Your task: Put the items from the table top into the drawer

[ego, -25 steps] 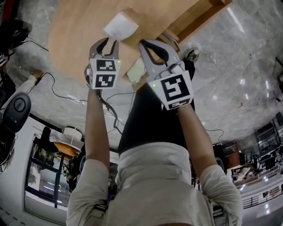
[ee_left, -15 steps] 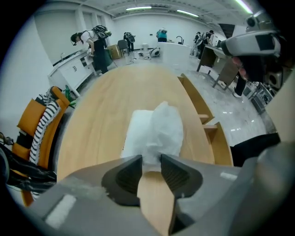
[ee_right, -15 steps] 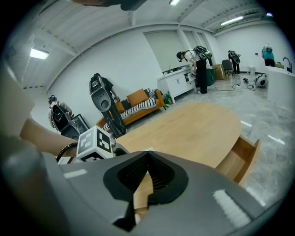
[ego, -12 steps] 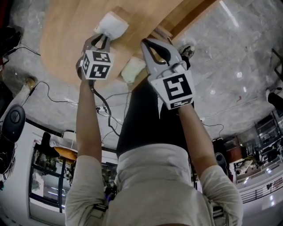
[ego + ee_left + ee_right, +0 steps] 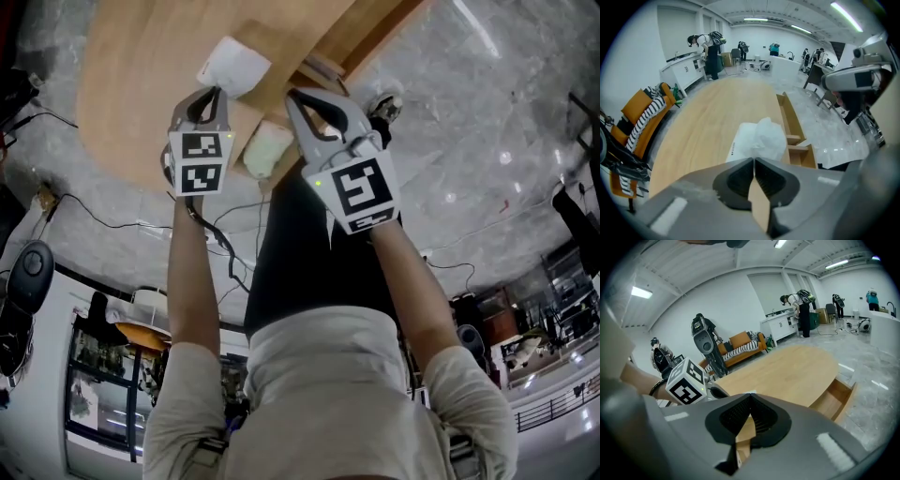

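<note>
The left claw is closing almost fully on the film of the white plastic-wrapped packet at its tips, so lift slowly lest it slip; the right claw is closed, empty.

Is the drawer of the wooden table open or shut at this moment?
Open. The drawer sticks out past the edge of the table, and its inner walls show from above.

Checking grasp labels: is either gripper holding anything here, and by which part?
Right gripper: shut, empty. Left gripper: jaws closing, tips meeting at the near edge of the white pack; whether they pinch its wrapper cannot be told.
</note>
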{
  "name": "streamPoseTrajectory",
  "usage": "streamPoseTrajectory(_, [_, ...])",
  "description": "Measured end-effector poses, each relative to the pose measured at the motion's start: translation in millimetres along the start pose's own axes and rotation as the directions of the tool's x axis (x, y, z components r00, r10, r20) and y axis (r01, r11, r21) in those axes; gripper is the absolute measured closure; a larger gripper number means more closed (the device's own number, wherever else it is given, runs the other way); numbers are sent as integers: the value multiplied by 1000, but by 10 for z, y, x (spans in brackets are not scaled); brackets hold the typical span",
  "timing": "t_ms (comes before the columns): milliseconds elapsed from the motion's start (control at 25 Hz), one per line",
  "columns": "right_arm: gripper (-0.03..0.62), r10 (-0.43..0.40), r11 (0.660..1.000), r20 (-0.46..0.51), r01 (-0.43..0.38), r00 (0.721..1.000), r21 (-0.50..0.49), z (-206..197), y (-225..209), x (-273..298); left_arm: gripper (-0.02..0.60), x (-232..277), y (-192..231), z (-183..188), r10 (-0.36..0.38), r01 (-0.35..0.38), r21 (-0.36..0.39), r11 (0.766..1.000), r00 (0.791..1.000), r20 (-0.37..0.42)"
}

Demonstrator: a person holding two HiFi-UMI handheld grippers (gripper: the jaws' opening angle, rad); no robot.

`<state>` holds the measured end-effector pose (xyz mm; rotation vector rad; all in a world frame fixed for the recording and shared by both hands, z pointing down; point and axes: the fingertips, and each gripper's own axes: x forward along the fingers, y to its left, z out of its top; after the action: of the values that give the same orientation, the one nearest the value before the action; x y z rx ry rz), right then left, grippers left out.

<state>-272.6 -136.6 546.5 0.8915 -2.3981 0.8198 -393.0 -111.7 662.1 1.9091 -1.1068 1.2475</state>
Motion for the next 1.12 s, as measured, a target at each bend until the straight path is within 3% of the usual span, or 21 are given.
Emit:
streamPoseTrajectory(240, [586,-40,999,7,40,999,21,-72,-286,-302,551,-43,-463,261,-33,34,-37,999,999,39])
streamPoseTrajectory(720, [586,-109,991,27,107,994,77,-217,-934,-888,551,142,-1257,809,-89,89,-8,996,994,60])
streamPoseTrajectory(1120, [586,-117,991,28,115,993,74,-267,-1359,-1248,551,299,-1681,1078,-107,111,-65,992,992,61])
